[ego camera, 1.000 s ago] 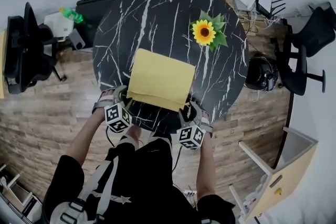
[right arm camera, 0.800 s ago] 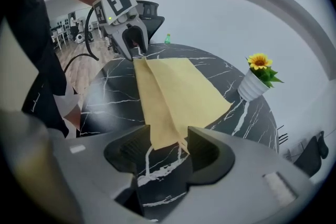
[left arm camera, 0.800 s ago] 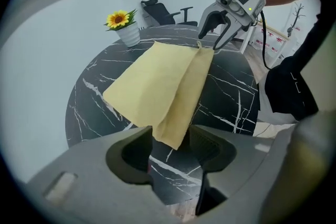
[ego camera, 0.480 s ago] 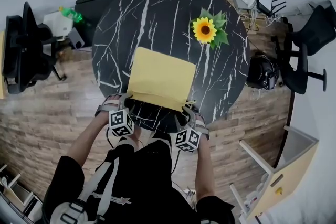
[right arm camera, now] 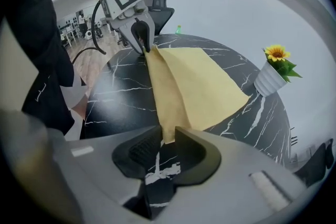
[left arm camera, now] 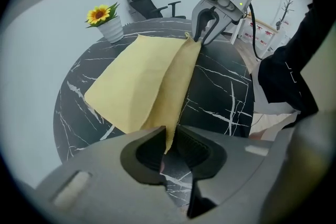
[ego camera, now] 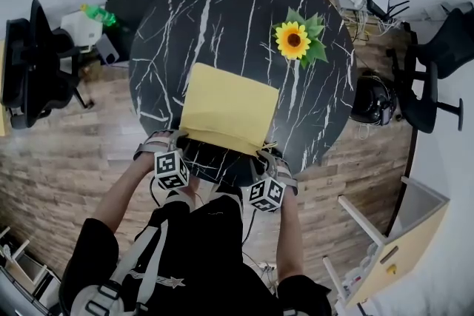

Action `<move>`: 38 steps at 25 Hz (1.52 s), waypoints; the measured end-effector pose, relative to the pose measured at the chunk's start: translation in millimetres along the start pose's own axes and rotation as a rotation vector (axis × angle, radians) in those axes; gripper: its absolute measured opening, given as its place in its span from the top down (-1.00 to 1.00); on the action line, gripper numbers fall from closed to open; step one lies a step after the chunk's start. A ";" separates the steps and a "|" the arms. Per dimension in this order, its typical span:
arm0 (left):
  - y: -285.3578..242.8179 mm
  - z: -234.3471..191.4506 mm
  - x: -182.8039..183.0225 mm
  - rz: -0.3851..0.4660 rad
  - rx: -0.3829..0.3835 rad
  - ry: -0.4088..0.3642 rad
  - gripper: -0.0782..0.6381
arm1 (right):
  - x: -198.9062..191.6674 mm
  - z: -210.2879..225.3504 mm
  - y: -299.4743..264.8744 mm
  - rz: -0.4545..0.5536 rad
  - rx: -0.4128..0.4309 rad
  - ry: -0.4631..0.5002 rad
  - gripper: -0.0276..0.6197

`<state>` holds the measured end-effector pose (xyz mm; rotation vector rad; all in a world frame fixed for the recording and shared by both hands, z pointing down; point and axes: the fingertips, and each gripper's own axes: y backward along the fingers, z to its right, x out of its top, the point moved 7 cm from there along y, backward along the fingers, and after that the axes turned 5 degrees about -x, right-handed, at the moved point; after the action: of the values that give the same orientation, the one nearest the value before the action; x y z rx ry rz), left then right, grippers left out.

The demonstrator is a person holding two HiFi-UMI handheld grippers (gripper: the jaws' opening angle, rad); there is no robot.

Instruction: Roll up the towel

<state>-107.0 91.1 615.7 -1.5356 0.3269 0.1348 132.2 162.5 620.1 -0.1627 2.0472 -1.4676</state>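
Left tongs (left arm camera: 169,145), right tongs (right arm camera: 167,143) closing, seemingly pinching thin yellow towel (ego camera: 228,109).

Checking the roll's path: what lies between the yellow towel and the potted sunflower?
Nothing: the head view shows only bare black marble table between the towel and the potted sunflower.
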 end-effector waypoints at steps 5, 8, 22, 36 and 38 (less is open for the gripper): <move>-0.2 -4.0 -1.5 0.004 0.037 0.007 0.70 | -0.1 1.6 -0.8 -0.011 -0.004 0.004 0.73; -0.5 -3.3 -1.0 -0.001 0.040 -0.004 0.70 | -1.1 4.6 -1.2 -0.015 -0.012 0.008 0.76; 16.3 34.3 -17.9 -0.043 -0.036 -0.040 0.72 | -3.9 -30.9 15.9 -0.031 0.108 0.011 0.86; 29.7 41.8 -19.9 -0.037 -0.017 -0.014 0.71 | -2.6 -39.6 22.0 -0.063 0.166 -0.025 0.86; 29.9 38.1 -19.0 -0.036 -0.014 -0.006 0.71 | -1.1 -35.6 21.2 -0.065 0.168 -0.029 0.86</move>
<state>-129.0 132.3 592.7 -1.5538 0.2935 0.1136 119.1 200.1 608.7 -0.1819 1.9018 -1.6591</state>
